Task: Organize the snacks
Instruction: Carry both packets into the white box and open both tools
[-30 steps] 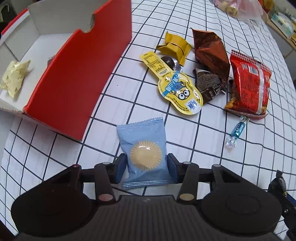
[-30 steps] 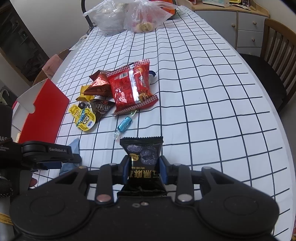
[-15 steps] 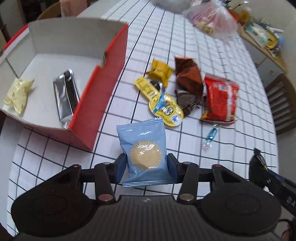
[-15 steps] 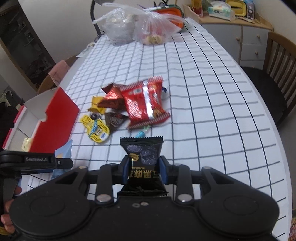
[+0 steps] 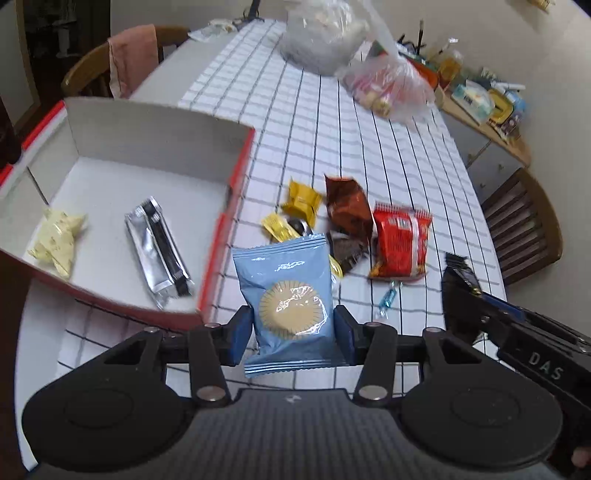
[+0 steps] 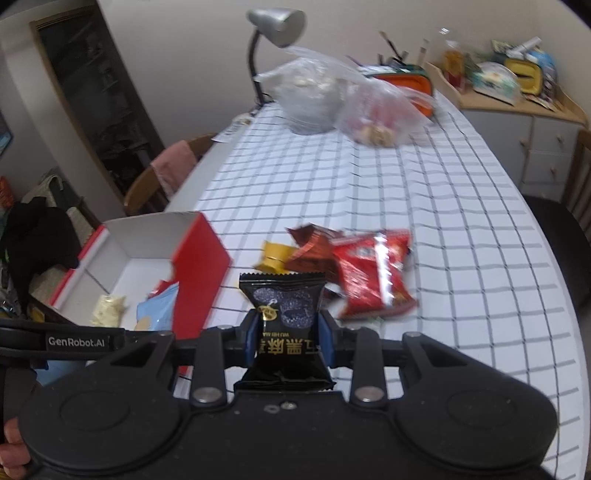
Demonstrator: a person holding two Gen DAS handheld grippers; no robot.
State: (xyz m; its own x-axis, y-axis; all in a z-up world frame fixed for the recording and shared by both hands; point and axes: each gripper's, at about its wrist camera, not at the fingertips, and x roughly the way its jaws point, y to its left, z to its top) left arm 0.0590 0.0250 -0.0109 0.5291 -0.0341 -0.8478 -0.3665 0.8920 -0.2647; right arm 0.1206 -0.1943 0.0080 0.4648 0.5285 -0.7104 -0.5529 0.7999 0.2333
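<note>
White grid-patterned tablecloth (image 5: 369, 147) covers the long table, with a wooden chair (image 5: 524, 225) at its right side and a grey desk lamp (image 6: 275, 26) at the far end. Clear plastic bags (image 5: 354, 55) sit at the far end too. On the left stands a red box (image 5: 221, 236) with a white inside, open at the top; a silver-and-black wrapped bar (image 5: 159, 251) and a pale yellow packet (image 5: 55, 236) lie on its floor, apart from each other. Right of the box a loose heap of snacks lies on the cloth: a red bag (image 5: 400, 240), a brown pouch (image 5: 349, 206), a yellow wrapped sweet (image 5: 303, 199) and a small blue candy (image 5: 388, 299) just in front of the red bag. The left gripper (image 5: 293, 332) is clamped on a light blue biscuit packet (image 5: 288, 299), held upright above the cloth, near the box's right wall. The right gripper (image 6: 288, 339) pinches a black packet (image 6: 286, 325) upright, above the table.
</note>
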